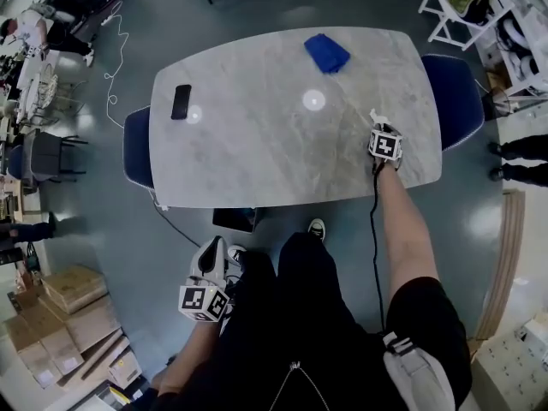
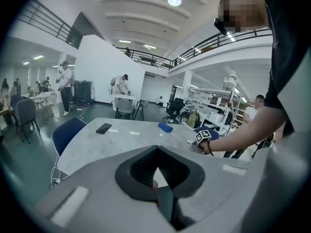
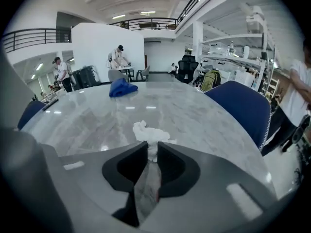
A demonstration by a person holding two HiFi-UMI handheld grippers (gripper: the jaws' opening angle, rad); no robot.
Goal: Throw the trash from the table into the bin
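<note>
Right gripper (image 3: 152,148): jaws are standing slightly apart, gripping nothing. Crumpled white tissue (image 3: 146,131): is lying on the marble table (image 3: 204,115) at the jaw tips, near edge reaching into their gap. Left gripper (image 2: 156,149): jaws are sitting clenched together, empty.

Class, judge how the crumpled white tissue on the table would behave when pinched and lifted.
The tissue looks thin and crumpled, so it probably squashes and flops when pinched. It is likely very light; a nudge might slide it across the smooth table. Its irregular shape seems unlikely to roll.

Black phone (image 1: 181,102), blue cloth (image 1: 326,52), cardboard boxes (image 1: 73,315)
</note>
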